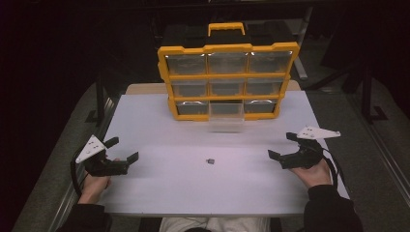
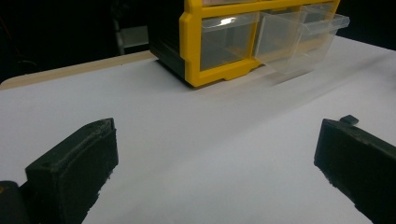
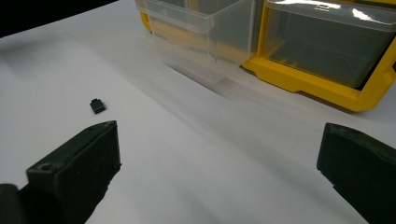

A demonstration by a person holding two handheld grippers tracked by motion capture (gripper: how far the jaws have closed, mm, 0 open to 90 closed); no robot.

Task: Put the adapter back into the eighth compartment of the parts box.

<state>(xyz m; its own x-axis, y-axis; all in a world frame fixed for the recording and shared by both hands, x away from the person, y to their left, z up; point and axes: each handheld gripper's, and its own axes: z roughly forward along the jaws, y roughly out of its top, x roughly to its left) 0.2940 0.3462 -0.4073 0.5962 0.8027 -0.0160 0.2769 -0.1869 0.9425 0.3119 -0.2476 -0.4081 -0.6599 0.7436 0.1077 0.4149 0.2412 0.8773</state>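
A small black part [image 1: 210, 161] lies on the white table [image 1: 159, 193] midway between both hands; it also shows in the right gripper view as a small black part [image 3: 97, 106], and peeks over a jaw in the left gripper view as a small black part [image 2: 349, 119]. A yellow drawer cabinet [image 1: 227, 79] stands at the back, its bottom-middle clear drawer [image 1: 226, 116] pulled out. My left gripper [image 1: 124, 150] rests open at the left, nothing between its jaws. My right gripper [image 1: 283, 146] rests open at the right, also empty. The pulled-out clear drawer [image 3: 201, 28] is ahead of it.
The cabinet has a yellow handle [image 1: 226, 27] on top and several shut clear drawers. The surroundings beyond the table are dark. The table's front edge [image 1: 203, 212] lies close to the person's body.
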